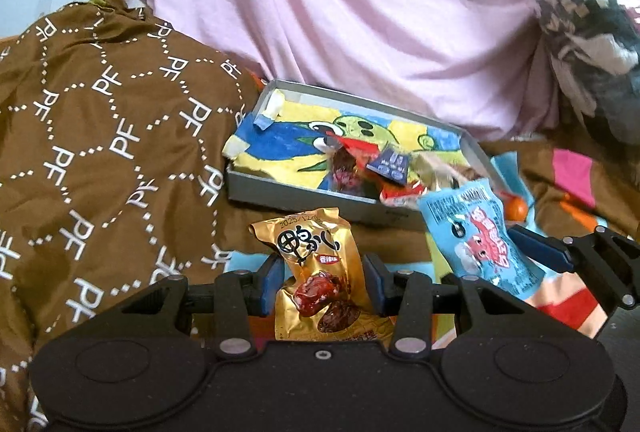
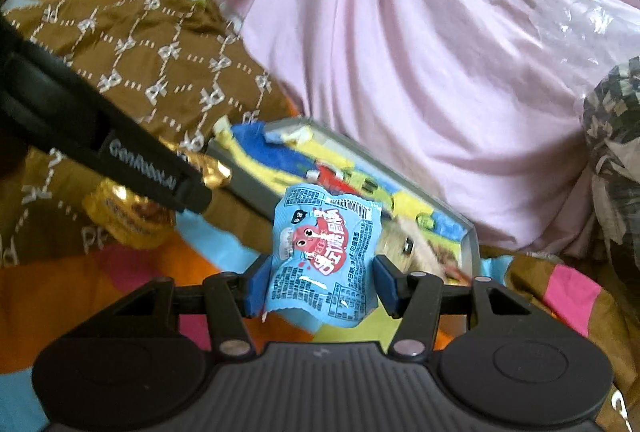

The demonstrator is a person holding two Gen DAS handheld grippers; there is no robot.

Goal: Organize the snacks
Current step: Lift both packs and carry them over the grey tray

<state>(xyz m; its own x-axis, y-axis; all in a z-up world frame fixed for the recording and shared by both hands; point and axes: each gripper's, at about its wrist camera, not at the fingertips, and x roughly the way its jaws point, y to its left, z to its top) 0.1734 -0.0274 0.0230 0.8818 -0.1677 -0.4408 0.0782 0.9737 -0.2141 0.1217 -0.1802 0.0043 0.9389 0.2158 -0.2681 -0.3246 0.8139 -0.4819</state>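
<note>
A gold snack packet [image 1: 316, 272] with dark red meat pictured on it stands upright between the blue pads of my left gripper [image 1: 324, 282], which is shut on it. My right gripper [image 2: 320, 284] is shut on a light blue snack packet [image 2: 324, 252] with a red cartoon print. That blue packet [image 1: 484, 236] also shows at the right of the left wrist view, just in front of a shallow grey box [image 1: 280, 194] lined with a colourful drawing. Several small snacks [image 1: 360, 162] lie in the box's right half. In the right wrist view the gold packet [image 2: 128, 220] hangs at the left.
Everything rests on a bed with a multicoloured sheet [image 2: 100, 292]. A brown quilt with white "PF" print [image 1: 100, 132] is heaped to the left of the box [image 2: 240, 180]. Pink cloth [image 1: 360, 12] rises behind it. A clear plastic bag of dark checked fabric [image 1: 592, 12] sits at the right.
</note>
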